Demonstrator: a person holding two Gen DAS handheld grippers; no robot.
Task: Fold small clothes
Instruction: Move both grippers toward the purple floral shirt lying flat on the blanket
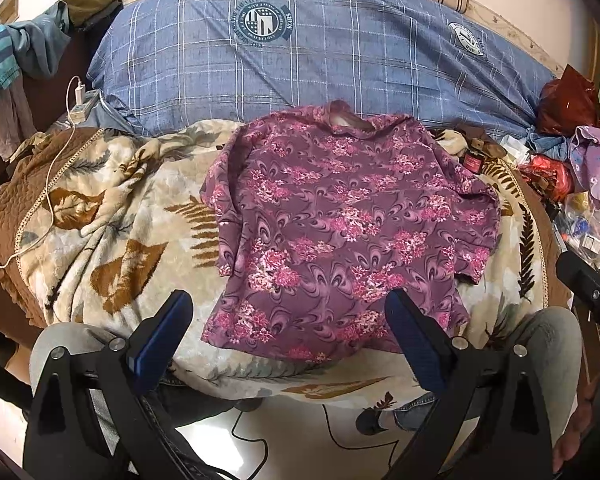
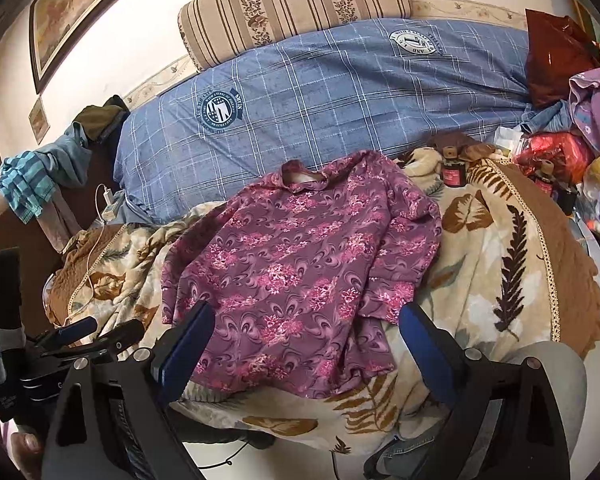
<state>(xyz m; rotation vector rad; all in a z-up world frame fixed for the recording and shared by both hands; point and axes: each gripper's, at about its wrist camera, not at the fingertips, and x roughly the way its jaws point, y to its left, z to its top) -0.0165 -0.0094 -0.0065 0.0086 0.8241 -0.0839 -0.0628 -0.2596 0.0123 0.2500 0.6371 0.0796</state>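
A small purple top with pink flowers (image 1: 340, 224) lies spread flat on a cream and brown leaf-patterned blanket (image 1: 112, 216), collar toward the far side, hem toward me. It also shows in the right wrist view (image 2: 296, 256). My left gripper (image 1: 288, 300) is open and empty, held just above the top's near hem. My right gripper (image 2: 306, 312) is open and empty, over the top's lower right part. The left gripper's body (image 2: 72, 336) shows at the lower left of the right wrist view.
A blue checked duvet (image 1: 308, 60) lies behind the top, with a striped cushion (image 2: 292, 4) beyond it. Small bottles (image 2: 454, 168) and a heap of bags and clothes (image 2: 580, 132) sit at the right. A charger and white cable (image 1: 76, 108) lie at the left.
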